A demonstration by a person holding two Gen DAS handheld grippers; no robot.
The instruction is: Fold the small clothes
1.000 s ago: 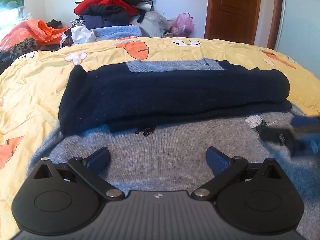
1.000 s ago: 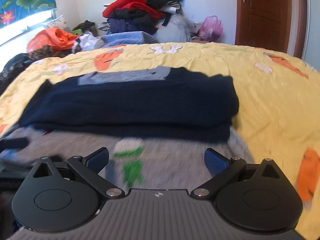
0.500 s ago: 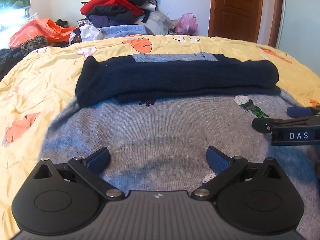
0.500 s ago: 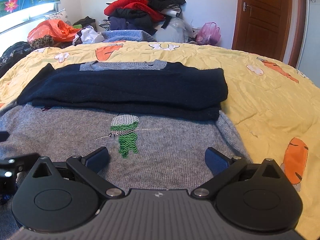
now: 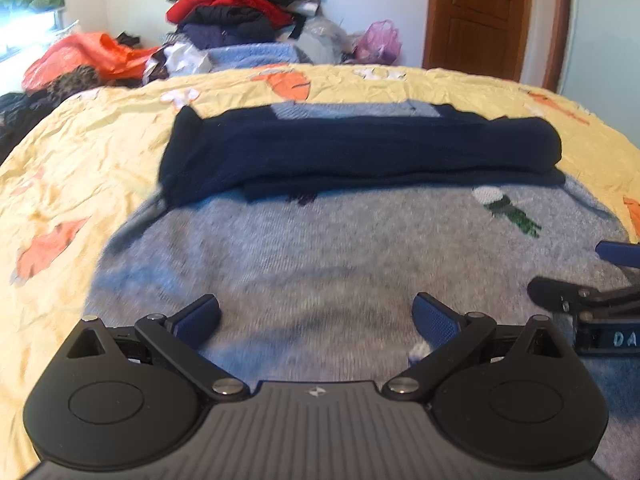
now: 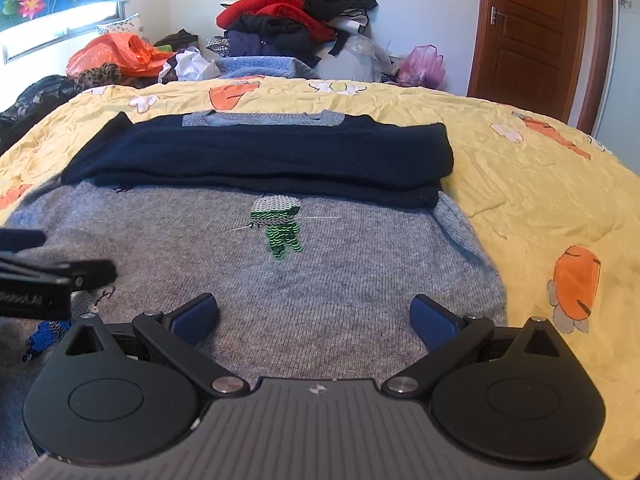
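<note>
Grey knit fills the near ground: a grey sweater (image 6: 340, 280) lies spread flat on the bed, and both grippers hang just above it. The left gripper (image 5: 316, 320) has its jaws released, blue pads wide apart with nothing between them. The right gripper (image 6: 314, 320) is the same, jaws released and empty. Each gripper shows at the edge of the other's view, so they sit side by side over the near part of the sweater. A small green sequin figure (image 6: 278, 226) is stitched on the sweater's right half. Across the sweater's far part lies a dark navy garment (image 6: 260, 160), folded into a long band, touching the grey knit. All of it rests on a yellow bedspread (image 6: 540, 184) printed with orange and white shapes. Beyond the bed stands a pile of clothes (image 6: 296, 20), an orange plastic bag (image 6: 112, 54) to its left, and a brown wooden door (image 6: 536, 32) at the right.
</note>
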